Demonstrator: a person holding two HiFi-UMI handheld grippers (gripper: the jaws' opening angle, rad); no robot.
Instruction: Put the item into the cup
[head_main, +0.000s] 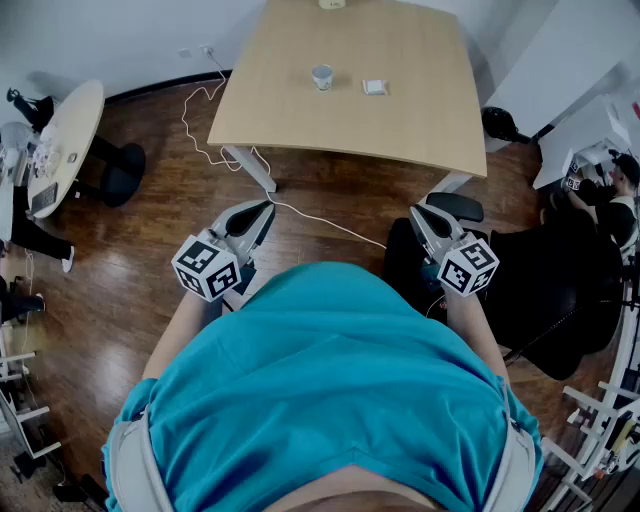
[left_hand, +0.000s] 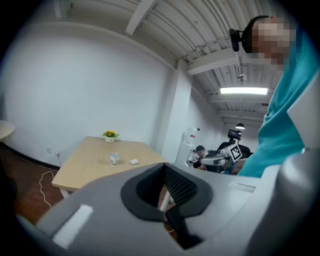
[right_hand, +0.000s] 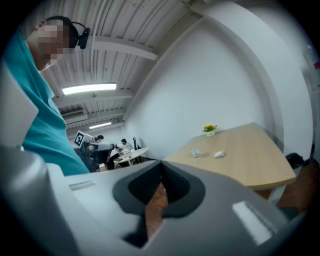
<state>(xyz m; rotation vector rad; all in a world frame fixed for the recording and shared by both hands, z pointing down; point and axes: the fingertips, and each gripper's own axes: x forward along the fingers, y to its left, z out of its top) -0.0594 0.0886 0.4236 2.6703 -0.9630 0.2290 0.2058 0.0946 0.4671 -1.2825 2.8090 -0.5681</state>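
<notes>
A small clear cup (head_main: 322, 76) stands on the light wooden table (head_main: 290, 115), far ahead of me. To its right lies a small white packet (head_main: 374, 87). Both grippers are held low near my teal shirt, well short of the table. My left gripper (head_main: 262, 208) is shut and holds nothing; my right gripper (head_main: 420, 212) is shut and empty too. The left gripper view shows the cup (left_hand: 114, 159) and the packet (left_hand: 133, 161) beyond the closed jaws. In the right gripper view the cup (right_hand: 195, 152) and the packet (right_hand: 218, 155) are small and distant.
A small pot of yellow flowers (left_hand: 110, 135) sits at the table's far edge. A white cable (head_main: 300, 215) trails over the wooden floor between me and the table. A black chair (head_main: 560, 290) stands at my right, a round table (head_main: 65, 140) at the left. A seated person (head_main: 612, 190) is far right.
</notes>
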